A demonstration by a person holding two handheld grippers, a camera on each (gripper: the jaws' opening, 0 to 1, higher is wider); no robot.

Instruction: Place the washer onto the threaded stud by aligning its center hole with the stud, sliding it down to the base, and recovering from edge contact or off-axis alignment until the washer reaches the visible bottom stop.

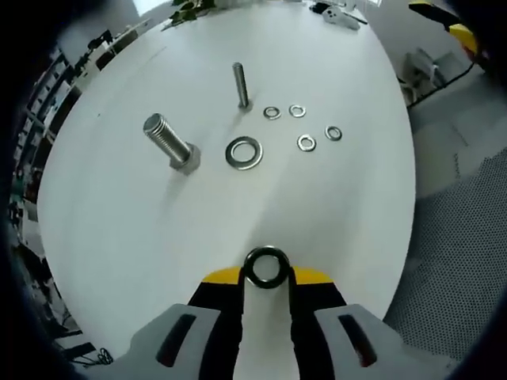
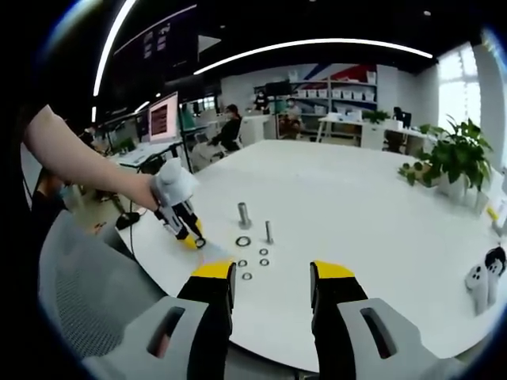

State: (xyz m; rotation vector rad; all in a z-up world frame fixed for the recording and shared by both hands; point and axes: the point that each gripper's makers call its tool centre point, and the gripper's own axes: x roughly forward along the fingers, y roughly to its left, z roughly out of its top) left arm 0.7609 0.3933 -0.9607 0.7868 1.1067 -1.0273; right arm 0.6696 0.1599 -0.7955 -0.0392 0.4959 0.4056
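- The left gripper, yellow-tipped with black jaws, pinches a dark metal ring washer upright between its tips, above the round white table.
- On the table stand a thick silver threaded bolt and a thinner threaded stud, well apart from the held washer.
- A large flat steel washer lies between them; four small washers lie beside it.
- The right gripper hangs with its jaws spread apart, holding nothing.

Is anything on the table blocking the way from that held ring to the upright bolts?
Nothing visible does. The left gripper holds a washer; bare table lies before the large bolt and thin stud.
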